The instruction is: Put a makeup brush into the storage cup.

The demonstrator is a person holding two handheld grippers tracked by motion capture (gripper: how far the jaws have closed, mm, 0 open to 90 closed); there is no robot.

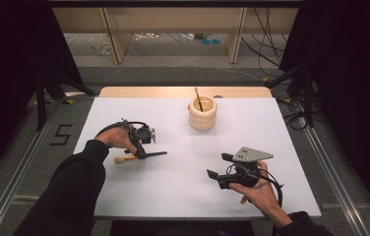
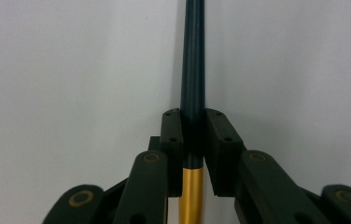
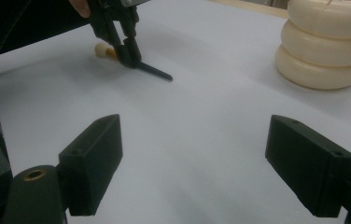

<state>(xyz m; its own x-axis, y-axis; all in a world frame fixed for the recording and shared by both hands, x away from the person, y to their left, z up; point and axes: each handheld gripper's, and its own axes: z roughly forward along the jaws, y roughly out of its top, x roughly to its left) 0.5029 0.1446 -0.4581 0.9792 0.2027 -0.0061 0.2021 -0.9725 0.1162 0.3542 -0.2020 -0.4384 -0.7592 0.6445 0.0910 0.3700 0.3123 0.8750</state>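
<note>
Fingers [image 2: 171,135] of left gripper [image 1: 141,147] clamp the brush [image 2: 193,70] on the tabletop [image 1: 183,187]; right gripper [image 1: 222,167] idles wide open. Next: lift toward holder [image 1: 202,114].

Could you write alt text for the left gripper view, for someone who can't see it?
Two black jaws are closed on a thin stick, dark above the grip and gold below it, running straight up the middle over a plain white table.

A cream ringed holder [image 1: 202,114] is standing on the white table [image 1: 173,191], well beyond the fingers, holding a dark stick [image 1: 198,100] that is leaning inside it.
</note>
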